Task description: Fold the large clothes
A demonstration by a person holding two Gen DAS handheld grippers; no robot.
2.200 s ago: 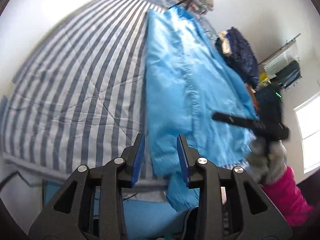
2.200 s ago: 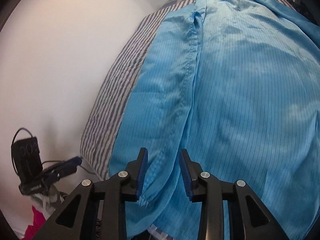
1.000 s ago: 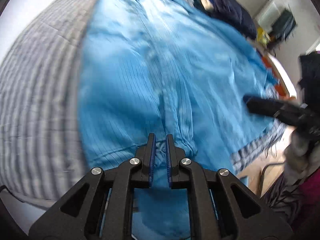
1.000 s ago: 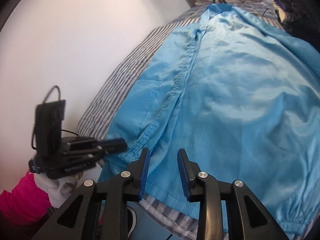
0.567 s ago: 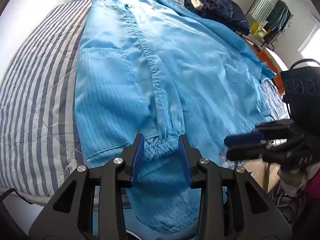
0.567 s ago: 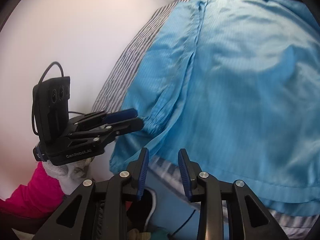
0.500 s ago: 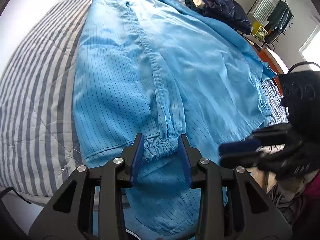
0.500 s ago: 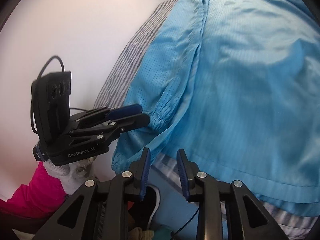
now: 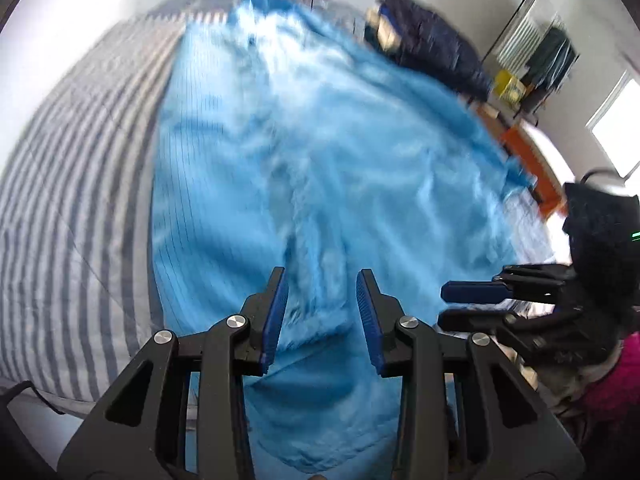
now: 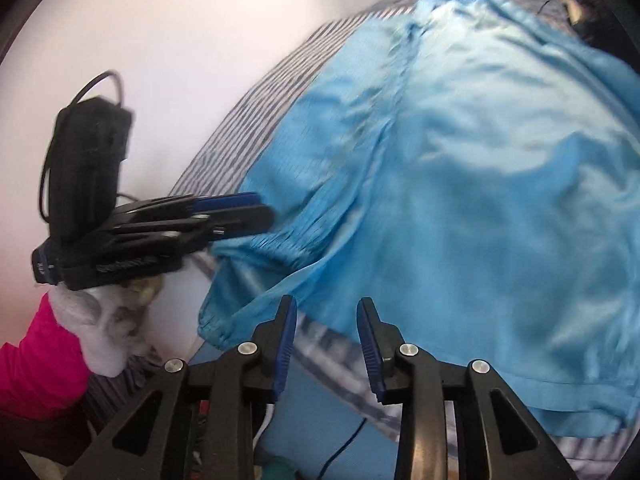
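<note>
A large light-blue pinstriped garment lies spread on the striped bed; it also shows in the right wrist view. Its gathered cuff lies at the bed's near edge, with a loose flap hanging over it. My left gripper is open and empty, its jaws on either side of the cuff area. It shows from the side in the right wrist view, fingers just left of the cuff. My right gripper is open and empty above the garment's hem; it shows in the left wrist view.
The grey-and-white striped bed cover extends left of the garment. A pile of dark clothes sits at the far right of the bed. A clothes rack and a window are beyond. A white wall runs along the bed.
My left gripper closed about a second ago, then opened and stays open at the cuff. My right gripper has swung toward the hem by the bed's near edge. The view is blurred by motion.
</note>
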